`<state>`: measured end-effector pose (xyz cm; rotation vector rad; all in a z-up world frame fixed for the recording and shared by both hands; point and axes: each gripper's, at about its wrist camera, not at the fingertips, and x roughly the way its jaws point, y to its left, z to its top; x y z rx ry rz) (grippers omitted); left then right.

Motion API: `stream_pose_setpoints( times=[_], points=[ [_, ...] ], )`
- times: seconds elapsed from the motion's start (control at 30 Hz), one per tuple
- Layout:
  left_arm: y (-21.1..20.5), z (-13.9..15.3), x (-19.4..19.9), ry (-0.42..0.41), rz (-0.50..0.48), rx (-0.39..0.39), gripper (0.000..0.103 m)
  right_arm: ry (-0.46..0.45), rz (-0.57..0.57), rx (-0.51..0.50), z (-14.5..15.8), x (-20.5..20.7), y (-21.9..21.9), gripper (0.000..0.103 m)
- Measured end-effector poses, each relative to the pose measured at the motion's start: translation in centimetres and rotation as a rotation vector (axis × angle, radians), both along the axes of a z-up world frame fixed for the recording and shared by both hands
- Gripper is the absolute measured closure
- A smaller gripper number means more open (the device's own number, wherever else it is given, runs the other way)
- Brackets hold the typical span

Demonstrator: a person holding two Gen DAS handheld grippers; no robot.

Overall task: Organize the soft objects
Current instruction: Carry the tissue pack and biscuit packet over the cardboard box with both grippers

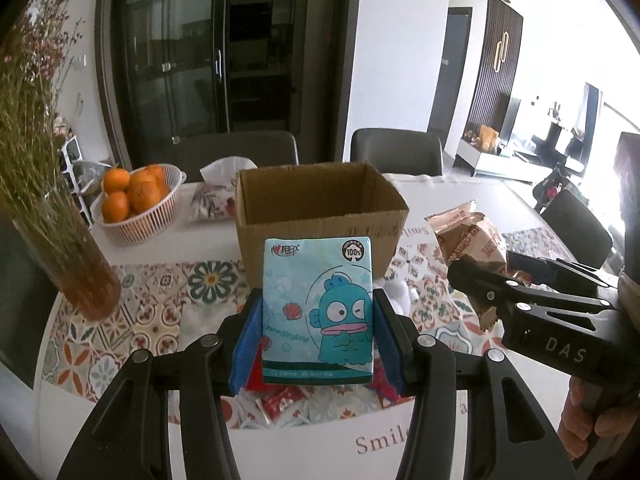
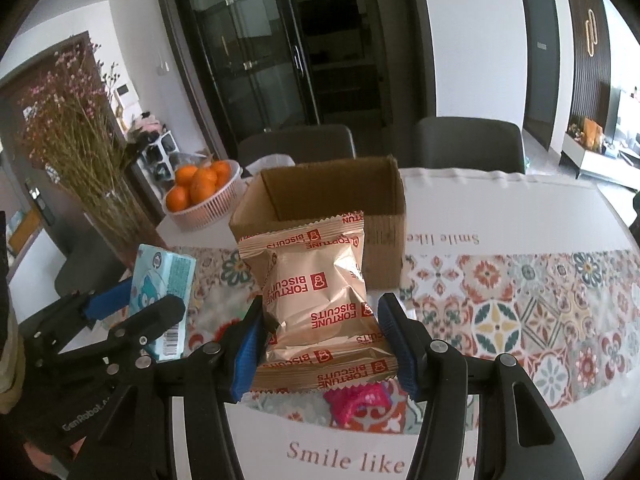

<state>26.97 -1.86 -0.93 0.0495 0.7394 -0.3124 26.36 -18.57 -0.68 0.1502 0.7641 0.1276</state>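
We hold two packets at once, and the coming move turns on where the open cardboard box (image 1: 320, 216) lies from each gripper; from the left gripper (image 1: 318, 344) it stands straight ahead and a little beyond the fingertips, its near wall just behind the top edge of the blue tissue pack (image 1: 318, 312); from the right gripper (image 2: 326, 344) the box (image 2: 320, 208) lies ahead too, its mouth showing above the gold Fortune Biscuits packet (image 2: 316, 304).

The left gripper's blue pads (image 1: 250, 340) are clamped on the two long sides of the tissue pack, which stands upright with its long axis running away from us along the fingers; the right gripper's pads (image 2: 244, 352) squeeze the biscuit packet low on its sides, so the crinkled bag rises ahead of the fingers, its long axis likewise pointing toward the box.

The two grippers sit side by side, the right one just to the right of the left, both angled down toward the patterned table runner (image 2: 520, 304); we judge neither is clearly nearer the box, though the tissue pack looks more squarely lined up with the opening.

Below the left gripper small red wrappers (image 1: 280, 400) lie on the runner; below the right, a pink wrapper (image 2: 356, 400); these look like soft things left to gather.
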Motion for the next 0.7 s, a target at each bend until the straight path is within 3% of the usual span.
stream_pose_setpoints(
  times=[0.7],
  points=[
    [-0.9, 1.8, 7.2, -0.091, 0.002, 0.036, 0.052, -0.066, -0.022, 0.023, 2.8, 6.9, -0.7, 0.046]
  ],
)
